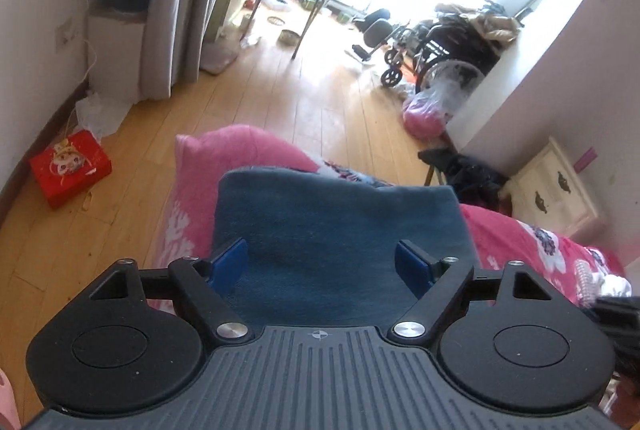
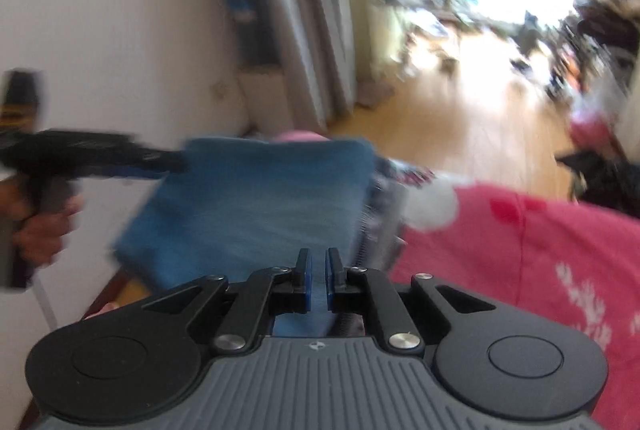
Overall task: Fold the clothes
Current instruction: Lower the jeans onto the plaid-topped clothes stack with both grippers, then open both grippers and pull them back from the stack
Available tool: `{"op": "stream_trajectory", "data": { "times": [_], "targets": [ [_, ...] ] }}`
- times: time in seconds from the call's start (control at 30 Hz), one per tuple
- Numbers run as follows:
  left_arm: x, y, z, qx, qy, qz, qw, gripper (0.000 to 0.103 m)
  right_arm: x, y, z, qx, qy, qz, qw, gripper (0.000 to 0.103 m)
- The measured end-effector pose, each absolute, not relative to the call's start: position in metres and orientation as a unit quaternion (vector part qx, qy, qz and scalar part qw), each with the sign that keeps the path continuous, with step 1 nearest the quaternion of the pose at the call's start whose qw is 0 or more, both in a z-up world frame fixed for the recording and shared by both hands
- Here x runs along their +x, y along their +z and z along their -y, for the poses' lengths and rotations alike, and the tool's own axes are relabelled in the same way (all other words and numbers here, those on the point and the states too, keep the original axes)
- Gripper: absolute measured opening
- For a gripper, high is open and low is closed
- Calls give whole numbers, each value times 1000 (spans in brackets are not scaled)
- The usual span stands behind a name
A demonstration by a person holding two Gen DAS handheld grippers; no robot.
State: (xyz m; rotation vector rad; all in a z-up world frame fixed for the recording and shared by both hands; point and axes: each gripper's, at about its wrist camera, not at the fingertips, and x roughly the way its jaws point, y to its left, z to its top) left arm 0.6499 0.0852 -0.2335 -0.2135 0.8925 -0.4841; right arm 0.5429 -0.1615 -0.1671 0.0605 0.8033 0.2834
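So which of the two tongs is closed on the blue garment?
The right tongs: fingers nearly together, pinching the blue garment. The left tongs are spread wide above it.

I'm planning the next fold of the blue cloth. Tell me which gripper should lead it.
Right. The right gripper has its jaws nearly closed on the near edge of the blue cloth, so it could probably carry that edge over. The left gripper is wide open above the cloth, gripping nothing.

Left gripper (image 1: pixel 322 264) jaws wide apart, right gripper (image 2: pixel 318 280) jaws seemingly pinched
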Motion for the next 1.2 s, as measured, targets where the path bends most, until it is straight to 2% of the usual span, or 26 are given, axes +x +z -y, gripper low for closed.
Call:
{"op": "stream_trajectory", "data": {
  "times": [0.1,0.27,0.5,0.8,0.93,1.0,1.13,1.2],
  "targets": [
    [655,-248,-83,-95,-212,-442,866,82,530,-180,140,2,180,-419,890,9],
    [660,-250,-87,-107,-192,-448,866,82,530,-220,123,-22,137,-482,865,11],
    [652,-217,-100,-92,-198,-455,863,82,500,-187,132,8,77,-509,857,12],
    [557,-164,-102,-58,-164,-451,875,88,448,-156,145,45,44,-509,859,14],
    [517,-151,-99,-85,-148,-449,877,93,433,-144,148,49,57,-500,863,24],
    [501,-150,-92,-80,-144,-442,882,97,429,-141,148,49,66,-497,864,25],
    [471,-150,-76,-73,-130,-425,893,99,416,-137,149,43,67,-484,871,40],
    [458,-151,-69,-80,-121,-417,897,100,410,-137,152,50,68,-480,873,41]
  ]
}}
